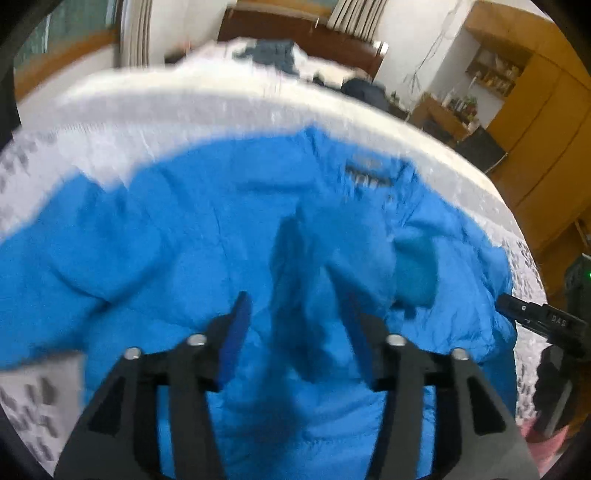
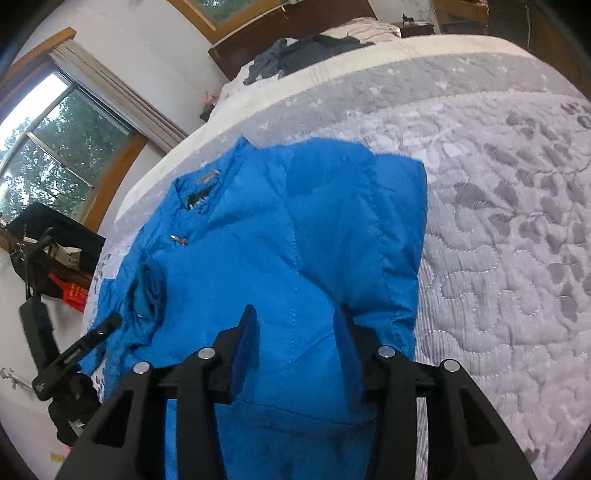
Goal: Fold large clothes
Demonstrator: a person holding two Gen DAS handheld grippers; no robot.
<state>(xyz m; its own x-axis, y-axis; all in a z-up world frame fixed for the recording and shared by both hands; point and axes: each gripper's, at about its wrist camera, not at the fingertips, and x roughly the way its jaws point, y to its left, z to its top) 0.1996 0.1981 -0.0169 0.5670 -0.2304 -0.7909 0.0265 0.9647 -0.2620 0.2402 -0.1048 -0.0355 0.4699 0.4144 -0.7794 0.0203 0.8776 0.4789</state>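
A bright blue puffer jacket (image 2: 280, 229) lies on a grey-and-white quilted mattress (image 2: 498, 229), collar and label toward the far side. One side is folded in over the body, leaving a straight right edge. My right gripper (image 2: 295, 328) hovers open over the jacket's lower part, nothing between its blue-padded fingers. The left wrist view is motion-blurred; the jacket (image 1: 184, 240) fills it. My left gripper (image 1: 293, 314) is open over a raised fold of the fabric. Each gripper shows at the edge of the other's view: the right gripper (image 1: 535, 317) and the left gripper (image 2: 74, 354).
Dark clothes (image 2: 303, 51) are heaped at the far end of the bed by a brown headboard (image 2: 295, 26). A window (image 2: 48, 147) and a black bag with a red item (image 2: 70, 284) lie off the bed's left side. Wooden cabinets (image 1: 535, 110) stand to the right.
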